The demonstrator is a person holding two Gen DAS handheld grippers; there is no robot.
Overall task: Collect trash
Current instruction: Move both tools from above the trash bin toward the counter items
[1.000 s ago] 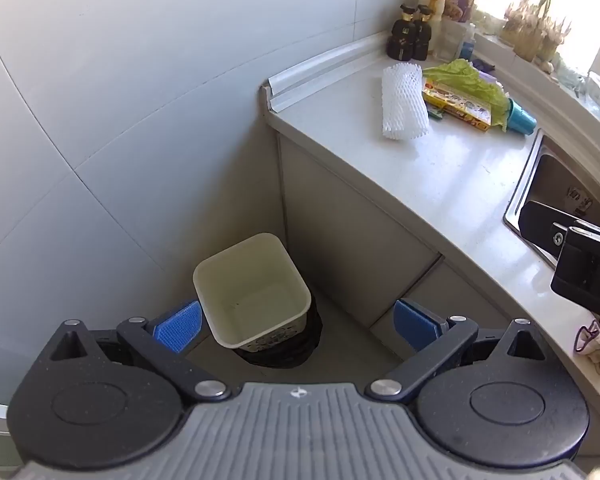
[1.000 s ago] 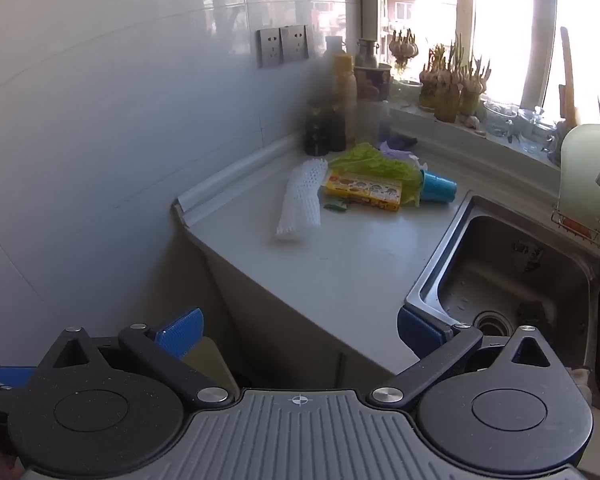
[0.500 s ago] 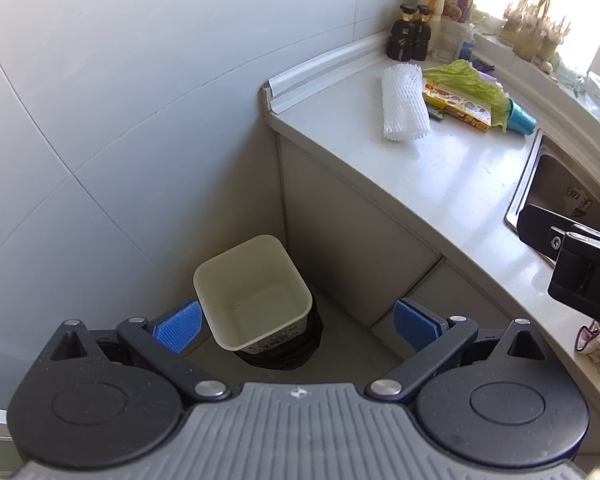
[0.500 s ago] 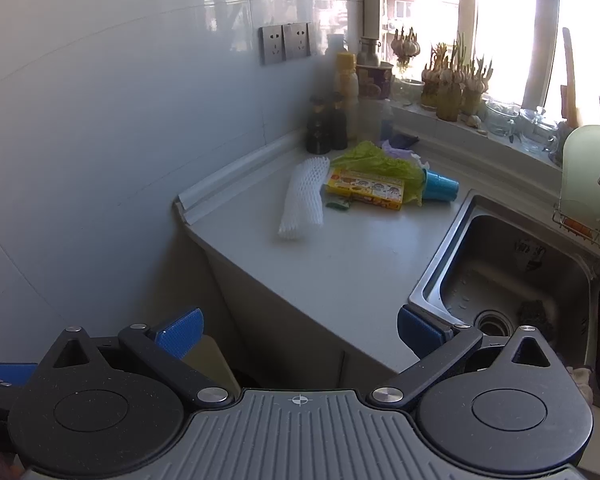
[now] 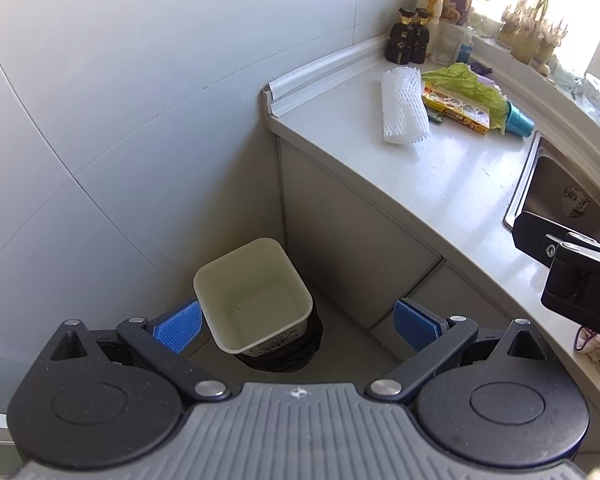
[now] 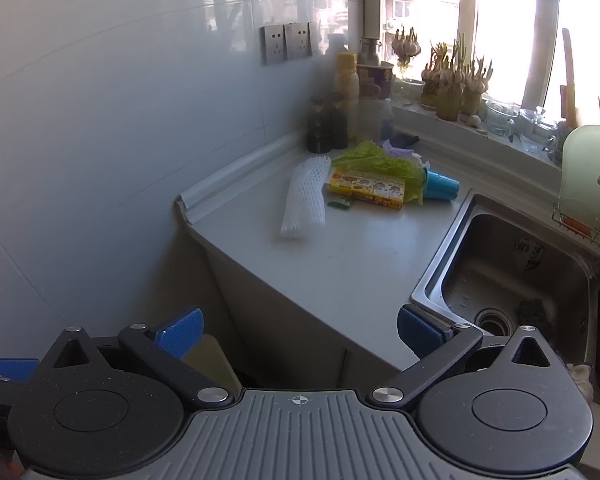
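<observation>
Both pairs of blue fingers stand wide apart, holding nothing: the left gripper (image 5: 296,326) hangs above a cream bin (image 5: 253,294) on the floor, the right gripper (image 6: 298,330) faces the pale counter (image 6: 340,256). Trash lies well ahead by the wall: white foam netting (image 6: 304,198), a yellow box (image 6: 366,188), a lettuce leaf (image 6: 374,162). Only the right view shows the sink (image 6: 512,276) drain.

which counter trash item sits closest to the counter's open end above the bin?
The white foam mesh sleeve. It lies nearer the counter end than the yellow printed box, green lettuce leaf and blue plastic cup behind it.
</observation>
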